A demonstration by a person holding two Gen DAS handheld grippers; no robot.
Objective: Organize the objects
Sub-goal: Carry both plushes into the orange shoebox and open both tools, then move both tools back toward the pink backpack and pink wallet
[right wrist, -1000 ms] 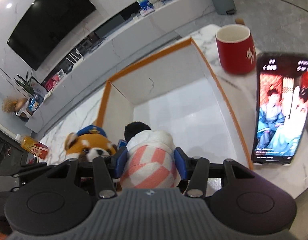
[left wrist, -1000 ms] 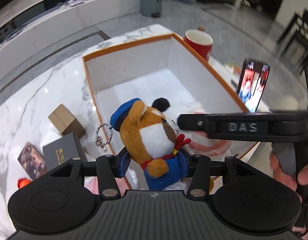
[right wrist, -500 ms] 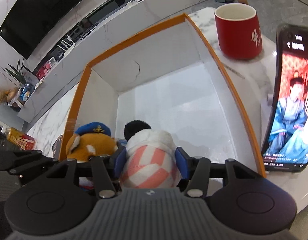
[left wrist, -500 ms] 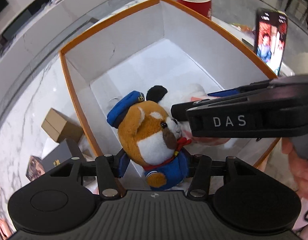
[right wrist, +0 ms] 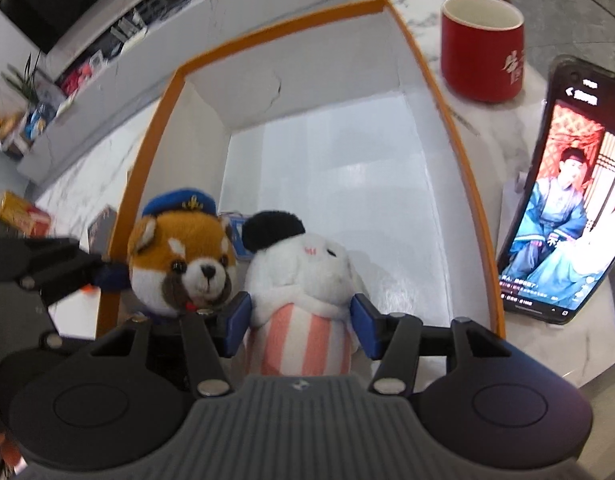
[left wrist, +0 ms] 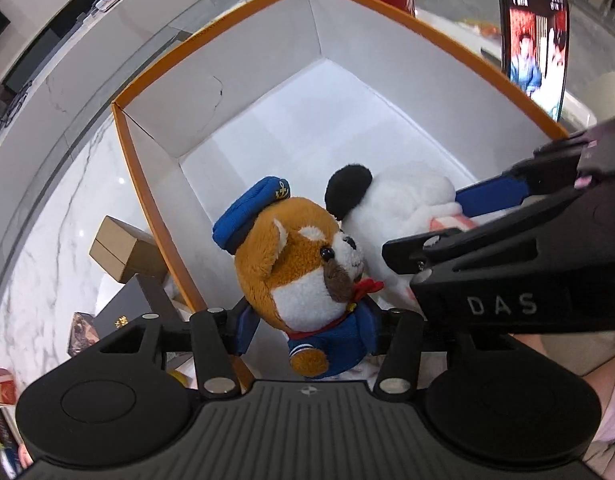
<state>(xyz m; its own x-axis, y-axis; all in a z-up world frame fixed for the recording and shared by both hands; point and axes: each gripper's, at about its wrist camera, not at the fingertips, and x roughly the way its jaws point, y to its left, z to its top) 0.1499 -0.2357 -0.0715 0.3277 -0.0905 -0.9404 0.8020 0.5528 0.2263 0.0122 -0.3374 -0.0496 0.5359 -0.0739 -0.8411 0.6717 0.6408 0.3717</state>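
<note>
Both toys sit low in the box (left wrist: 227,92), side by side. The left claw (left wrist: 307,320) pinches the dog (left wrist: 303,264); the right claw (right wrist: 299,324) pinches the bunny (right wrist: 303,280), jaws just easing. Spread both fully, then lift straight up so neither toy tips.

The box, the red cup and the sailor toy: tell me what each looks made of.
Box: seemingly cardboard, matte white inside, orange rim; one wall shows a crease.
Red cup: probably glazed ceramic, given its thick rim and slight sheen; could be plastic.
Sailor toy: plush fabric, fuzzy pile, with a cloth cap.
</note>
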